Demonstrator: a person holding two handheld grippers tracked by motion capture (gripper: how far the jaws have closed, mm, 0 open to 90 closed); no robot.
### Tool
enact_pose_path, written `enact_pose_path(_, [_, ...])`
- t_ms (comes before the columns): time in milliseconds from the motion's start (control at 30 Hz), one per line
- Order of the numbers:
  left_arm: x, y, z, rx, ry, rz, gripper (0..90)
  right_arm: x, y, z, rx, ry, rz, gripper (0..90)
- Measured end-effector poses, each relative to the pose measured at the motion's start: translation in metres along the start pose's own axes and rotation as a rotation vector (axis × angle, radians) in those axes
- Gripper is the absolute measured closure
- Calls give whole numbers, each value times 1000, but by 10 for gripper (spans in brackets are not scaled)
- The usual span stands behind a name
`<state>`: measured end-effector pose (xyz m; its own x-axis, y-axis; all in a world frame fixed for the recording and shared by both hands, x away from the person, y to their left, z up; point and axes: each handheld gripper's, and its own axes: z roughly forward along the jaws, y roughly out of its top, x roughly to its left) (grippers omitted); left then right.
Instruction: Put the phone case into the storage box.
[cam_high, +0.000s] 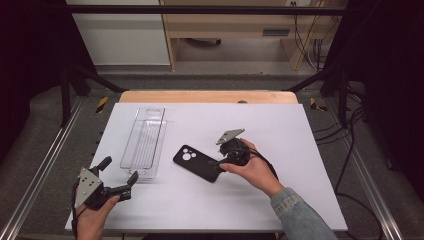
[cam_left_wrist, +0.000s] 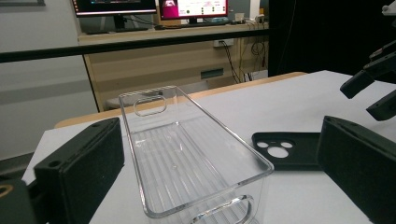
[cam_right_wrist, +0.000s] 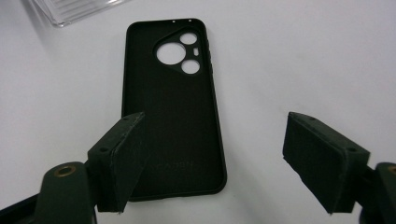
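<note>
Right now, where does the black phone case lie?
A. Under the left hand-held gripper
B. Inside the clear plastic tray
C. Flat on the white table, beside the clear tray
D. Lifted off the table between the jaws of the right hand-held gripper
C: the black phone case lies flat on the white table, apart from the clear tray, and the right hand-held gripper stands open over its near end.

A clear plastic tray (cam_high: 144, 142) is set on the white counter (cam_high: 280, 200), lengthwise toward the far edge. Beyond the counter, a wooden cabinet (cam_high: 230, 25) and hanging cables (cam_high: 312, 45) are seen; two monitors (cam_left_wrist: 154, 7) are lit
</note>
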<state>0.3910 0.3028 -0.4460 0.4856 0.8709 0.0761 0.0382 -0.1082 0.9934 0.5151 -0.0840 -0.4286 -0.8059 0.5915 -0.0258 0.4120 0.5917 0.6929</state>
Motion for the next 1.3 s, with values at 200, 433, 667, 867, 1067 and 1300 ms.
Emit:
enact_pose_path(200, [0, 0, -2, -2, 11, -4, 6, 2, 1, 3, 15, -4, -9, 300])
enact_pose_path(433, [0, 0, -1, -3, 6, -4, 6, 4, 4, 9, 28, 1, -2, 384])
enact_pose_path(667, [1, 0, -1, -6, -1, -4, 6, 7, 7, 21, 45, 4, -11, 459])
enact_pose_path(867, [1, 0, -1, -6, 1, -4, 6, 2, 6, 26, 69, -7, -1, 532])
enact_pose_path(1067, [0, 0, 0, -4, -1, -2, 6, -1, 5, 27, 85, -8, 10, 569])
enact_pose_path(1300, [0, 0, 0, 0, 1, 2, 6, -7, 1, 31, 110, -2, 23, 611])
